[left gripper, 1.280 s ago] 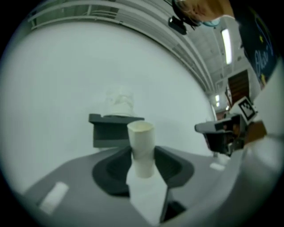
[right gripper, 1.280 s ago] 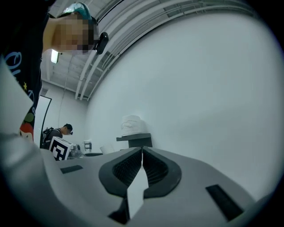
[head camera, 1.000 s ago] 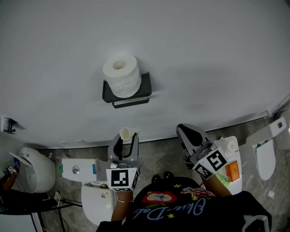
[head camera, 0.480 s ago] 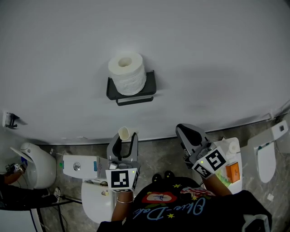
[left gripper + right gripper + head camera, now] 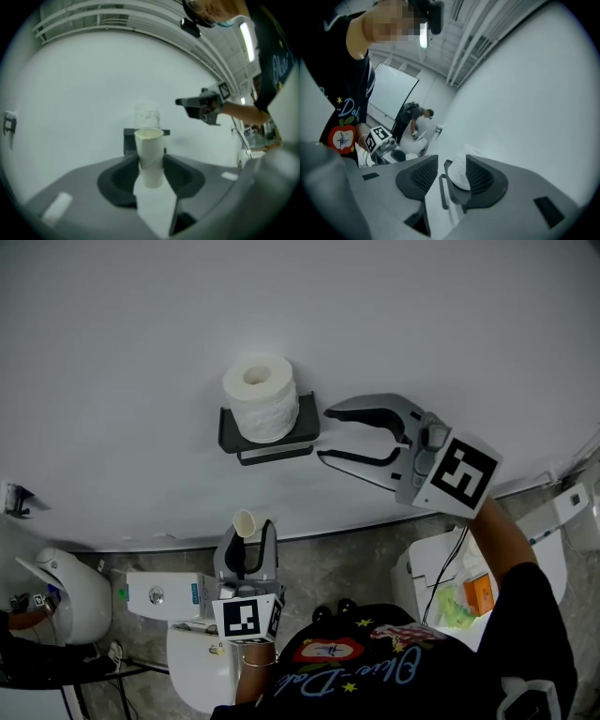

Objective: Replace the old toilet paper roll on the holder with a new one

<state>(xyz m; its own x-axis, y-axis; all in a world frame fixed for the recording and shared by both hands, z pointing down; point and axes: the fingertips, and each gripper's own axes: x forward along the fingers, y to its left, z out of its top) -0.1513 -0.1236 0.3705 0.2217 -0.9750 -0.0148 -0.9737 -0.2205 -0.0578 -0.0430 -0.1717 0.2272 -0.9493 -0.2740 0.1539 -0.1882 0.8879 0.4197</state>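
Note:
A full white toilet paper roll (image 5: 262,397) stands on the black wall holder (image 5: 272,448). My right gripper (image 5: 324,435) hovers just right of the holder, pointing at it, its jaws opening with nothing between them. In the right gripper view the roll (image 5: 459,174) and holder (image 5: 443,187) show beyond the spread jaws. Lower down, my left gripper (image 5: 246,545) is shut on an empty cardboard tube (image 5: 244,523), which stands upright. In the left gripper view the tube (image 5: 150,157) stands in front of the roll (image 5: 146,115), with the right gripper (image 5: 180,101) at the upper right.
A toilet with its white tank (image 5: 164,594) stands below the left gripper. Another toilet (image 5: 66,592) is at the far left, and one more (image 5: 548,563) at the right. A white stand (image 5: 441,568) sits under my right arm. A person (image 5: 415,122) bends over in the background.
My right gripper has risen from low at the right to beside the holder, rolled over, and gone from shut to open. The left gripper with the tube has stayed about where it was.

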